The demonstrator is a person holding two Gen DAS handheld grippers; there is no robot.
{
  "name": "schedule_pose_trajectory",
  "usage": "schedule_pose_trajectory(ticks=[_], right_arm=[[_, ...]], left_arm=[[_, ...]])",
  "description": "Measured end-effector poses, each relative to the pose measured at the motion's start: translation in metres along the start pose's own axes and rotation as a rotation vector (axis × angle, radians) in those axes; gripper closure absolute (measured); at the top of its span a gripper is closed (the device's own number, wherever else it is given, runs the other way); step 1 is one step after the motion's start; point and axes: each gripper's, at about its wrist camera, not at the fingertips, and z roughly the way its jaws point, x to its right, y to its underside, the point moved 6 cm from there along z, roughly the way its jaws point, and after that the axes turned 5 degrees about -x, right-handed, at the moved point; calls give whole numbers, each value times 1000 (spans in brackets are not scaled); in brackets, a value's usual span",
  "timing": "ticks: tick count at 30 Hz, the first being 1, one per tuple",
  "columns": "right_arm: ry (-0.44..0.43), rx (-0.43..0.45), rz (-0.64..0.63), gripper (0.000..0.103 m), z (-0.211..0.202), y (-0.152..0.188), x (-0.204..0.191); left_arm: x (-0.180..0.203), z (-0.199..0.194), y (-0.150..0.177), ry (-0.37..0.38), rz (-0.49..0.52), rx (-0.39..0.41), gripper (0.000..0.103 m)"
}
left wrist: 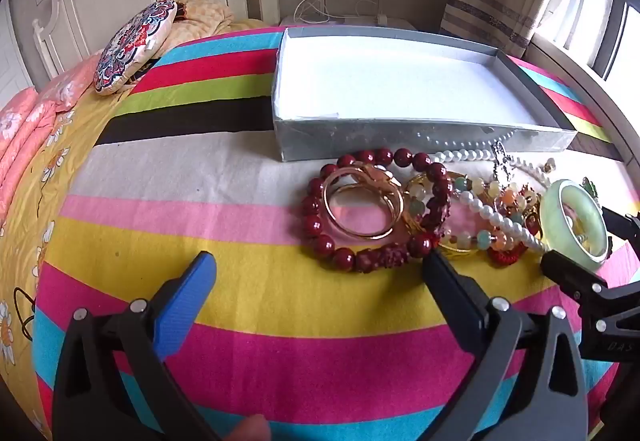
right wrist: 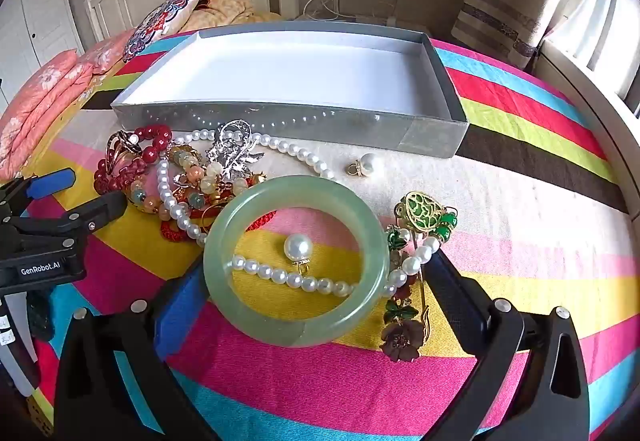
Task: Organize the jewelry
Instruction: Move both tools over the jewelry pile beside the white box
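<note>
- left gripper (left wrist: 318,273) fingers spread wide, nothing btwn them, over striped cloth (left wrist: 240,301)
- red bead bracelet (left wrist: 372,209) just ahead of right finger, gold bangle (left wrist: 362,203) inside it
- grey box (left wrist: 400,137) further ahead
- jade bangle (left wrist: 576,225) far right, btwn right gripper (left wrist: 592,241) fingers

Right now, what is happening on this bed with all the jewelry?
A person holds two tongs over a jewelry pile on the striped bedspread. The right tongs, open, flank the jade bangle without gripping it. The left tongs, open, sit before the red bead bracelet. The silver box has no jewelry yet.
</note>
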Motion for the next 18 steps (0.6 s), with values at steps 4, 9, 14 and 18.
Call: schedule_pose_trajectory(ticks=[4,9,14,18], right_arm=[[6,6,6,4,0,0,0],[4,7,7,4,0,0,0],[-10,-9,-10,4,-2,3,1],[-98,51,91,4,-33,24,2]], left_arm=[[0,0,0,-6,-6,-3,2],[2,-3,2,-10,-16,-5,2],[3,-7,6,-9,-12,-13,2],[-5,-16,23,15,-25,-33,2]])
